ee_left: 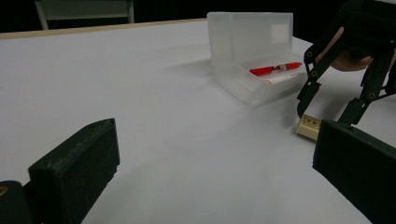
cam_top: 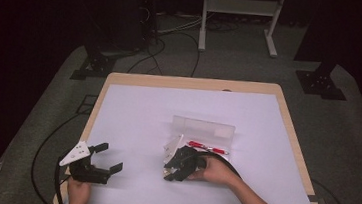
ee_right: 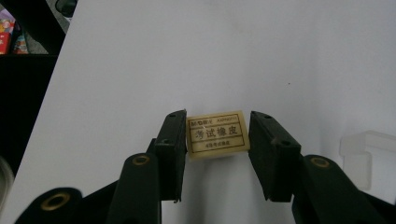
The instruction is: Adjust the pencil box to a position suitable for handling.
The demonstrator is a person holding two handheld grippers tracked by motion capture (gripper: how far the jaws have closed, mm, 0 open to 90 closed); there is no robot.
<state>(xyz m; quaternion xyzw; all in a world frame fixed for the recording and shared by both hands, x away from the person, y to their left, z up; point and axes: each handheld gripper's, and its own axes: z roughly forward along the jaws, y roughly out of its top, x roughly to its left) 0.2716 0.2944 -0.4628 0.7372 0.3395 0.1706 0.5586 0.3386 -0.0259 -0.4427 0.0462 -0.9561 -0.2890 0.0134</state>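
A cream eraser point(ee_right: 217, 135) with printed characters lies flat on the white table cover. My right gripper point(ee_right: 218, 119) points down at it, one jaw against each short side, shut on the eraser. In the left gripper view the same eraser point(ee_left: 309, 127) sits between the right gripper's point(ee_left: 327, 114) tips. From the high view, the right gripper point(cam_top: 175, 169) is at the table's front centre and the left gripper point(cam_top: 111, 158) at the front left. The left gripper point(ee_left: 215, 135) is open and holds nothing.
An open translucent pencil case point(cam_top: 204, 129) stands just behind the right gripper, with a red pen point(cam_top: 207, 147) in its tray. The case point(ee_left: 252, 42) and pen point(ee_left: 275, 69) lie ahead of the left gripper. The table's wooden edge point(cam_top: 191, 83) borders the white cover.
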